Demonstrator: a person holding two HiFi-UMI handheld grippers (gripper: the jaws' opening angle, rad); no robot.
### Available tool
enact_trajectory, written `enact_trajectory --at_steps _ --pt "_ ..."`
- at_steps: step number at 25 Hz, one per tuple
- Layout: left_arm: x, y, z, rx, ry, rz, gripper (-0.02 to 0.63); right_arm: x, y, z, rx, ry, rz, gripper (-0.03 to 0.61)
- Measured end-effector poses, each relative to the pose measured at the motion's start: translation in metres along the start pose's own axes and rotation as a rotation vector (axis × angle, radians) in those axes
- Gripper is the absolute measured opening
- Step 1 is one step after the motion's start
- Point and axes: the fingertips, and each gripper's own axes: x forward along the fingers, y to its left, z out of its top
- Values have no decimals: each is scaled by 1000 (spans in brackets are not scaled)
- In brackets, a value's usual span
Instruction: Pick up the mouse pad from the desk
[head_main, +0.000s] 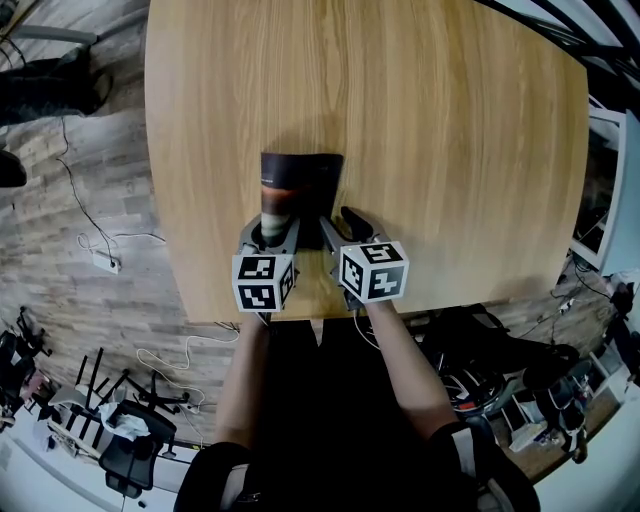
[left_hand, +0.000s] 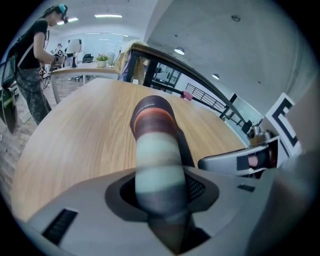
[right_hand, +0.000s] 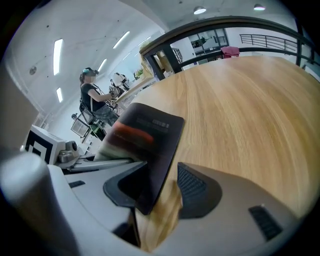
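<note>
The mouse pad (head_main: 300, 178) is near the front edge of the desk (head_main: 450, 150), just in front of both tools. It doesn't lie flat. It is curled along its length, and the near end is raised from the wood.

The left gripper (head_main: 272, 231) is clenched on this curled end. In the left gripper view the pad (left_hand: 156, 150) bulges like a tube between the two jaws, which press it from both sides. The right gripper (head_main: 343, 225) is released. In the right gripper view its jaws stand apart, one edge of the pad (right_hand: 147, 145) leans against one jaw, and a clear gap stays before the other jaw.

I think the main risk is slipping. The pad is soft and bent, so it wants to spring flat, and only one tool has a real hold on it. If the left gripper lifts quickly, the curl may push itself out of the jaws. Because the desk edge is so close, the pad may then drop to the floor.

A second risk is on the right side. If these jaws close now, they may catch only a thin edge, and the pad may fold sharply or twist between the two tools. Whether the far end touches the desk I cannot tell. If it does, it can drag when lifted.
</note>
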Motion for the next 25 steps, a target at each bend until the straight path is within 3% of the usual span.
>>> enact_trajectory --at_steps 9,25 --pt "-15 -4 7 -22 -37 -23 98 -15 4 7 -11 -28 -3 198" --pt "-75 -21 49 18 -174 -27 72 -63 31 34 -40 -132 6 182"
